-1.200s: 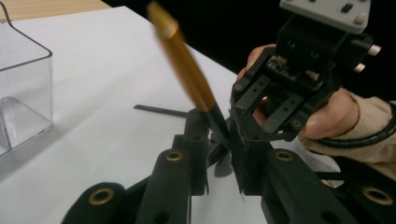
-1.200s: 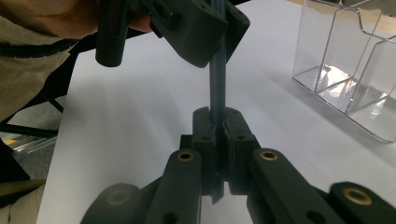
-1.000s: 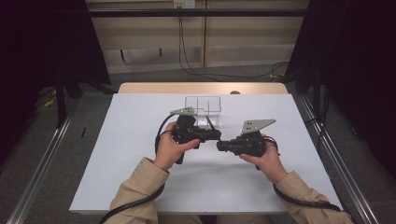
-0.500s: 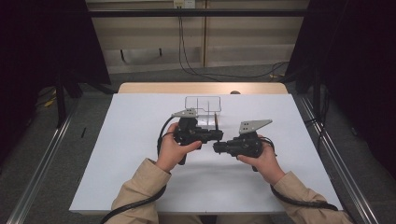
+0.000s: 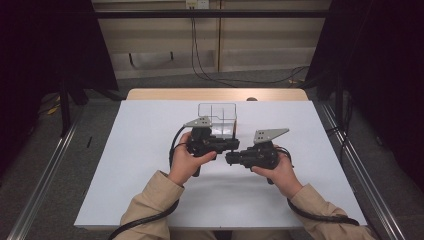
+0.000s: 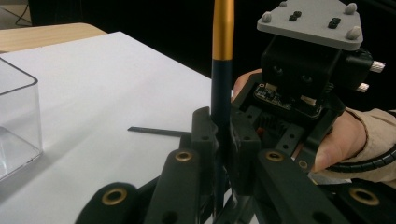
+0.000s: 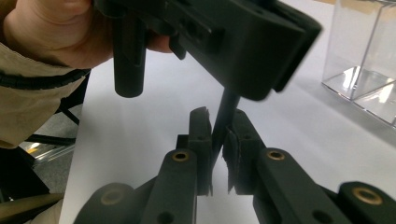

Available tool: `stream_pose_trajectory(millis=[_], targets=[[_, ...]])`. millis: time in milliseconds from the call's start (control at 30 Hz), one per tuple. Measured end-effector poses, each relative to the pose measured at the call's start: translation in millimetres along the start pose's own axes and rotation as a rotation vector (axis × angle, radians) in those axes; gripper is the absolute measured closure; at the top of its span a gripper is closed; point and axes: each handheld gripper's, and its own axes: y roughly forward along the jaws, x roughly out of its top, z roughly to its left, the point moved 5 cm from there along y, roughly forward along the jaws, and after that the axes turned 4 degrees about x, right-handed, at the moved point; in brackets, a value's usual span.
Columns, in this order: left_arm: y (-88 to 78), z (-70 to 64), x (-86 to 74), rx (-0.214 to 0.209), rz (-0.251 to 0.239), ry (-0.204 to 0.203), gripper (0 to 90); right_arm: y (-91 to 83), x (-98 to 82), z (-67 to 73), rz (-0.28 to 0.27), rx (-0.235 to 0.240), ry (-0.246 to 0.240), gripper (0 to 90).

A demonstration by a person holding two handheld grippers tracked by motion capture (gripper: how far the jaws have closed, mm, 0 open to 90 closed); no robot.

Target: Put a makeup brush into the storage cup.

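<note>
- Where the white table (image 5: 125, 165) is seen from the high view, a clear box (image 5: 218, 119) stands right of its middle, towards the far edge.
- A thin wall splits the box into compartments; in the high view and in the left gripper view, where its corner (image 6: 18, 126) shows at the left, they look bare.
- In the right gripper view the box (image 7: 362, 60) stands far to the right, and nothing can be made out inside the part that shows.
- Just near of the box, the left gripper (image 5: 235, 144) and right gripper (image 5: 228, 159) meet nose to nose, a hand (image 5: 186, 162) on the left one and a hand (image 5: 281, 172) on the right one.
- A pen (image 6: 221, 79) with a dark barrel and a gold upper part stands nearly upright between them, outside the box and above the table.
- The left gripper (image 6: 223, 140) has its jaws closed on the dark barrel, as its own view shows.
- The right gripper (image 7: 218, 135) has its jaws close against the pen's lower shaft (image 7: 224, 116); a sliver of gap shows beside one pad, so I cannot tell whether they press on it.
- A thin dark sliver (image 6: 156, 131) lies flat on the table beyond the left gripper, apart from the box; what it is cannot be told.
</note>
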Motion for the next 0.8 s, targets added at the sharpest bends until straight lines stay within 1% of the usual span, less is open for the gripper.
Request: stream_pose_trajectory(millis=[167,233,300,367,433,467,567,600,633,667,733,800], targets=[[-0.9,0.0,0.3,0.004,-0.001,0.005,83.3,1.6,1.2,1.2,-0.004,0.001,-0.006,80.3],[-1.3,0.2,0.0,0.006,0.0,0.007,83.4,0.9,0.9,1.0,-0.008,0.004,-0.001,78.7],[-2.2,0.8,0.1,0.01,-0.002,0.009,83.4,0.2,0.4,1.5,-0.014,0.011,0.003,72.8],[-3.9,1.3,1.2,0.015,-0.011,0.007,83.4,-1.5,0.5,1.1,-0.037,0.012,0.003,65.4],[-7.4,2.3,3.1,0.024,-0.017,0.012,83.4,-4.9,0.9,-0.6,-0.062,-0.005,-0.009,57.4],[-9.1,2.8,3.9,0.027,-0.021,0.012,83.4,-7.2,1.4,-1.6,-0.079,-0.009,-0.011,54.5],[-13.5,4.4,5.0,0.038,-0.028,0.014,83.3,-13.9,3.4,-5.3,-0.115,-0.012,-0.01,41.5],[-14.5,5.1,4.9,0.043,-0.028,0.015,83.3,-15.9,4.0,-5.3,-0.118,-0.004,-0.014,40.3],[-15.2,5.7,4.7,0.042,-0.03,0.017,83.3,-17.9,4.6,-5.9,-0.118,-0.008,-0.027,36.9],[-15.9,6.1,4.4,0.046,-0.029,0.012,83.3,-19.4,5.1,-6.6,-0.112,-0.02,-0.03,32.6],[-17.0,7.6,4.1,0.05,-0.031,0.016,83.3,-21.6,6.9,-6.9,-0.109,-0.015,-0.023,25.1],[-17.8,8.1,3.7,0.059,-0.027,0.019,83.3,-24.8,8.9,-7.6,-0.119,-0.036,-0.033,22.3]])
